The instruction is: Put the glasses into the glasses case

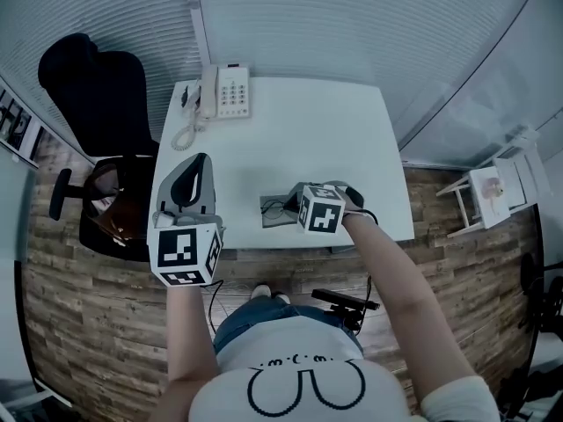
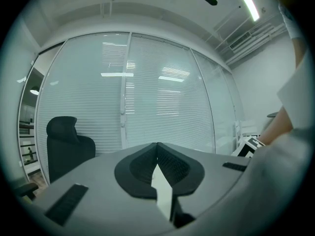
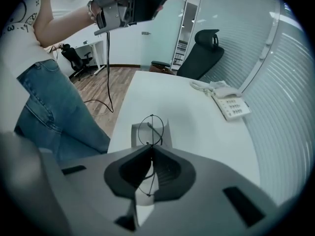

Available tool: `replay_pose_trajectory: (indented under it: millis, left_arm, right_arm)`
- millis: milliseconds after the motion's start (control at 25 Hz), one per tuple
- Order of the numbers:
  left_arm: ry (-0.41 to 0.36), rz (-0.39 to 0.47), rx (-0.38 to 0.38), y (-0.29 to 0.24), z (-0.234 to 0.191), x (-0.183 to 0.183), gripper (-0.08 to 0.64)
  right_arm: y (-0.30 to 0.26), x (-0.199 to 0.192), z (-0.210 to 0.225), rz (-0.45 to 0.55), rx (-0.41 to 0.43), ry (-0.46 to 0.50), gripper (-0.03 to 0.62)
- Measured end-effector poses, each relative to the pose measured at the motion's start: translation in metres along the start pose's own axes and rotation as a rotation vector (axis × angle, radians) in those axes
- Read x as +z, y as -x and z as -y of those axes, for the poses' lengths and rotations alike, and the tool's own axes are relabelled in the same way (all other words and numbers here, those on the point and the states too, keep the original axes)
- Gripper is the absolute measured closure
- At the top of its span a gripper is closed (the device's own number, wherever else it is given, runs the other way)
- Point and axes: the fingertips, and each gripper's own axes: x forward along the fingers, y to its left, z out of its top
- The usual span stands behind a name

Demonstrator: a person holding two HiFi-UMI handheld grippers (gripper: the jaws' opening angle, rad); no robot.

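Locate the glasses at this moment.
In the right gripper view, the glasses are pinched in the right tongs, over the glasses case near the table's front edge.

In the right gripper view the right gripper (image 3: 150, 147), jaws closed on the glasses (image 3: 151, 130), hid the lower lens's sides and the near half of the case (image 3: 138, 134) (only 1 lens stood clear above the tips). The phone (image 3: 231, 104) had key print too small to read. In the head view that gripper's cube (image 1: 321, 209) covered its jaws and much of the case, and the glasses were too thin to make out there. In the left gripper view the left gripper (image 2: 157, 144) filled the lower half and hid whatever lay under it. A blurred shirt (image 2: 290, 151) at the right edge cut off part of the other cube.
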Motion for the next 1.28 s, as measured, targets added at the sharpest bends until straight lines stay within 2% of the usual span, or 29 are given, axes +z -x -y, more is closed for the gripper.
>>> replay_pose_trajectory:
  millis: [240,480,960,1280]
  left_arm:
    - [0.003,-0.016,0.013,-0.006,-0.003,-0.004,0.545]
    - [-0.001,-0.024,0.016,-0.006,-0.002,-0.004,0.545]
    - [0.005,-0.064,0.031,0.004,-0.012,-0.021,0.545]
    - [0.015,-0.074,0.025,0.008,-0.013,-0.029,0.545]
  right_arm:
    - [-0.017,-0.007,-0.002,0.0,-0.009,-0.028,0.572]
    - [-0.01,-0.013,0.001,0.019,0.012,-0.049,0.572]
    - [-0.035,-0.017,-0.015,-0.076,0.067,0.004,0.571]
    - [-0.039,-0.015,-0.012,-0.082,-0.001,-0.006,0.568]
